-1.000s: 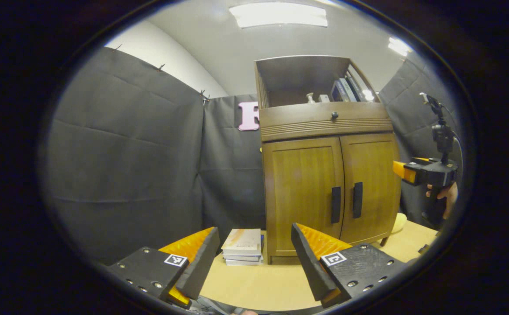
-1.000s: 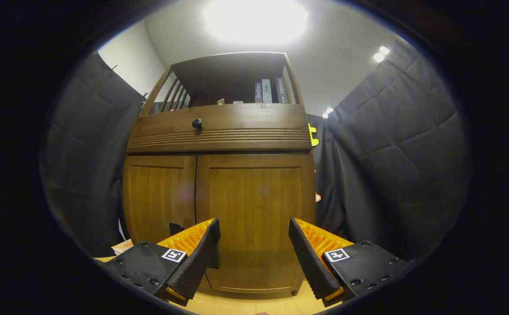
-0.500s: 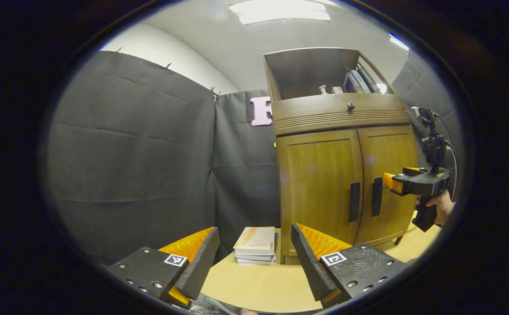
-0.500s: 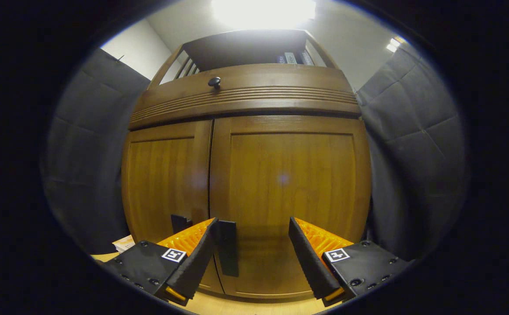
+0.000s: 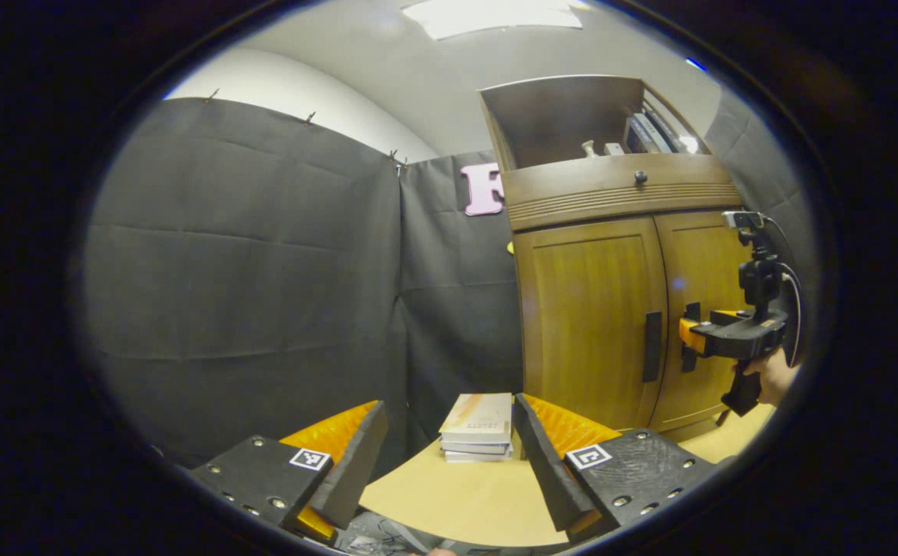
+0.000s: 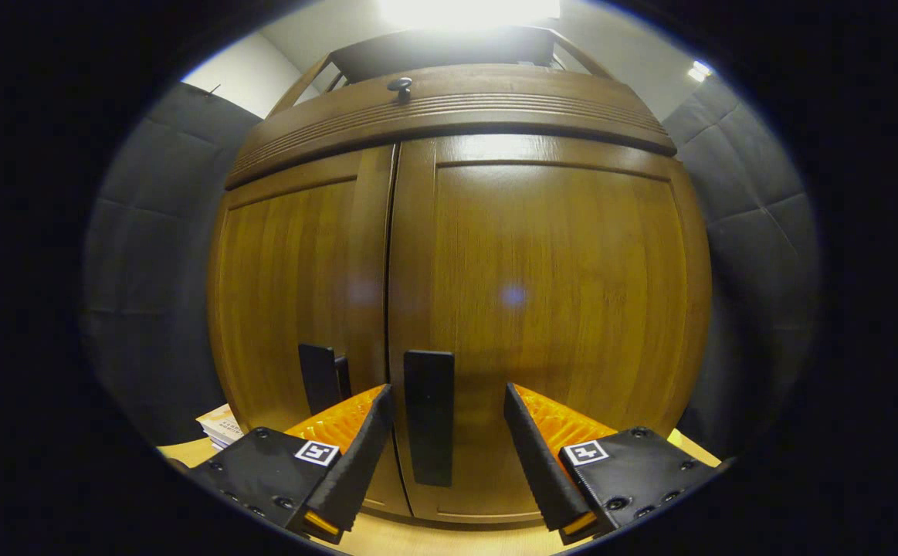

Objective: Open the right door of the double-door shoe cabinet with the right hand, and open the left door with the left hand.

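The shoe cabinet [image 6: 456,293] is built of glossy brown wood with a vertical grain. Its two framed panel doors are closed, and a ribbed moulding band runs above them. A small round dark knob [image 6: 400,85] is mounted above that band. The right door [image 6: 549,309] and the left door [image 6: 294,293] each carry a flat, dark, rectangular upright handle beside the centre seam. The right door handle [image 6: 428,417] is seen between the fingers of the right gripper [image 6: 442,452], with a clear gap on each side; the jaws are held wide and nothing is gripped. The finger pads [image 6: 356,463] are ridged like saw teeth. The left door handle [image 6: 319,378] is just beside, to the left.

In the left gripper view, the cabinet [image 5: 595,309] stands on a pale wooden tabletop [image 5: 456,502] at the right. The right gripper [image 5: 688,333] is held level at the right door handle by a hand [image 5: 769,374] wrapped around its pistol grip. The left gripper [image 5: 449,455] is held low over the table, well apart from the doors, with jaws spread wide and empty. A stack of books [image 5: 478,426] lies on the table beside the cabinet base. Further books [image 5: 645,133] stand on the open upper shelf.
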`<move>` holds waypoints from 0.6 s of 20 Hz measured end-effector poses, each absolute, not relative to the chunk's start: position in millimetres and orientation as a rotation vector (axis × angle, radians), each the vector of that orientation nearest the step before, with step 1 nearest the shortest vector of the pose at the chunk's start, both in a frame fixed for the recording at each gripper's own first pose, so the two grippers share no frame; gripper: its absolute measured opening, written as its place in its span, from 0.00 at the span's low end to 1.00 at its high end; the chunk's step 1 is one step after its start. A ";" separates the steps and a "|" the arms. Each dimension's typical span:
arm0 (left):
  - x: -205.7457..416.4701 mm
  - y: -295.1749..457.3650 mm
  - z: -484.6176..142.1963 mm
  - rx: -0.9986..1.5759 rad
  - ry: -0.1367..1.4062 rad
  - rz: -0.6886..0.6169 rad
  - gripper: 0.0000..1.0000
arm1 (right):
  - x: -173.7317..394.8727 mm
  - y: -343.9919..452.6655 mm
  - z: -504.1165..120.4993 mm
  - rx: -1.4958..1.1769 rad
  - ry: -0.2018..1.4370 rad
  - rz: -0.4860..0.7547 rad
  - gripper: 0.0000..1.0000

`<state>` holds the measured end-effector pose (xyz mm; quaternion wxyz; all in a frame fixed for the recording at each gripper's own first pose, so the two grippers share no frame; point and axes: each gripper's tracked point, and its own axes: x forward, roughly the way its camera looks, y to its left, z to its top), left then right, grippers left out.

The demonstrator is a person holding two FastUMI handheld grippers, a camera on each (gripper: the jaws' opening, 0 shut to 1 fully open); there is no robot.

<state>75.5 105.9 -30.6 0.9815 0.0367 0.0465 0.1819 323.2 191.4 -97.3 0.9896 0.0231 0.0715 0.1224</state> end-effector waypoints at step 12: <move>54.1 104.7 -28.9 0.051 0.071 0.366 0.95 | 325.7 204.1 -117.1 0.073 0.217 0.237 0.24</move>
